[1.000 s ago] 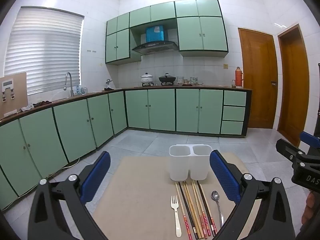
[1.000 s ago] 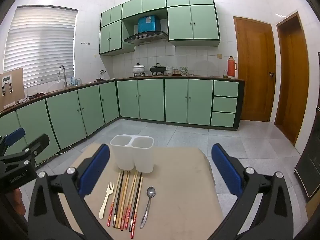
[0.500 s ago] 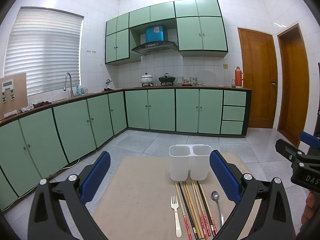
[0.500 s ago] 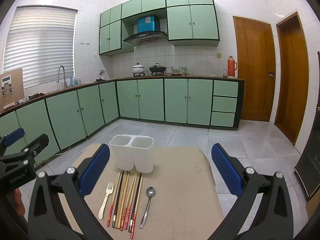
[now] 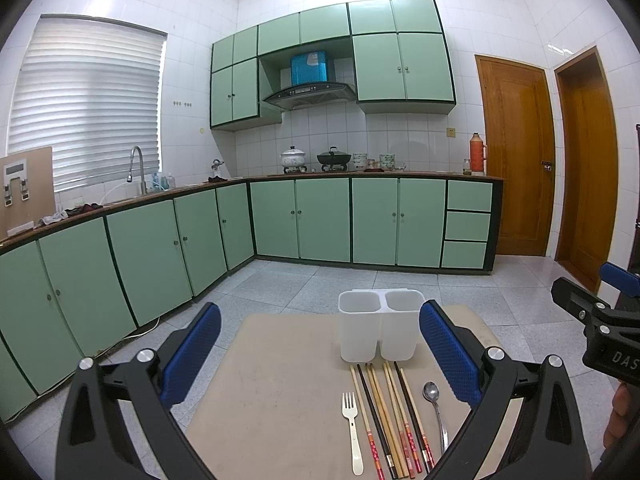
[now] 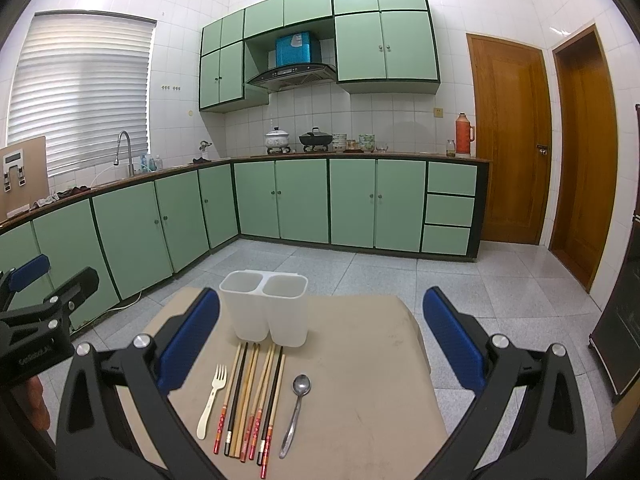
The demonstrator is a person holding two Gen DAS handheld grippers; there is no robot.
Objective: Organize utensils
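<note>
White two-compartment utensil holder (image 6: 264, 308) upright at the table's far side, both cups empty, just before it a flat row: cream fork (image 6: 212, 402) leftmost, chopsticks (image 6: 250, 398) side by side with red-patterned near ends, metal spoon (image 6: 296, 410) rightmost, bowl toward the holder

Bright, sharp, fisheye-curved edges, tile glare

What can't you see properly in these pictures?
- Chopsticks: near ends cut off by the bottom edge, left wrist view.
- Utensil holder: its inside floor is hidden by its own walls, both views.
- Jars on the counter: too small to identify.
</note>
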